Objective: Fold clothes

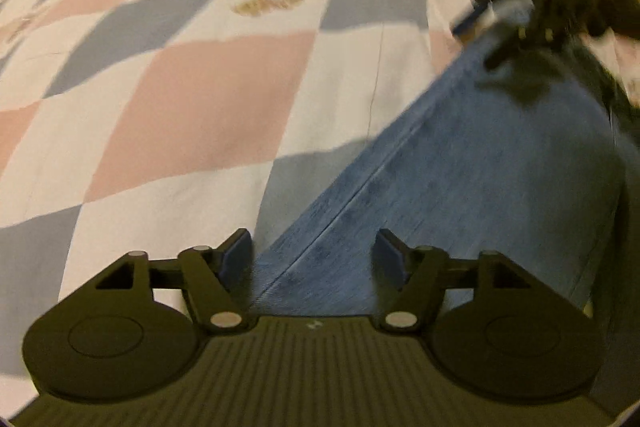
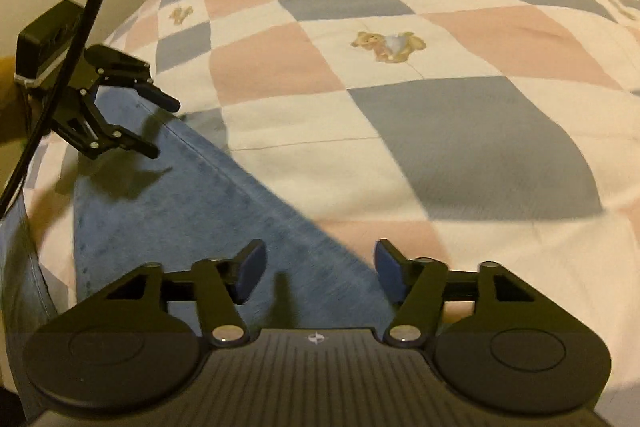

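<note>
— What's on the bed?

— A pair of blue jeans point(image 1: 460, 163), laid flat across a checked bedspread point(image 1: 192, 107) of pink, grey-blue and white squares, some printed with a small teddy bear point(image 2: 388, 45).

— And the two hand-held tools?

— Both hang over the denim, angled downward. The left gripper point(image 1: 316, 259) has its jaws apart over one end of the jeans, near a seam; nothing is pinched, the blue pads clear of the cloth on either side.

— The other one?

— The right gripper point(image 2: 318, 269) likewise stands parted over the opposite end, straddling the edge where denim meets bedspread, holding nothing. Each tool shows up in the other's camera, blurred in the left view. A black cable point(image 2: 80, 27) crosses the left of the right-hand view.
</note>
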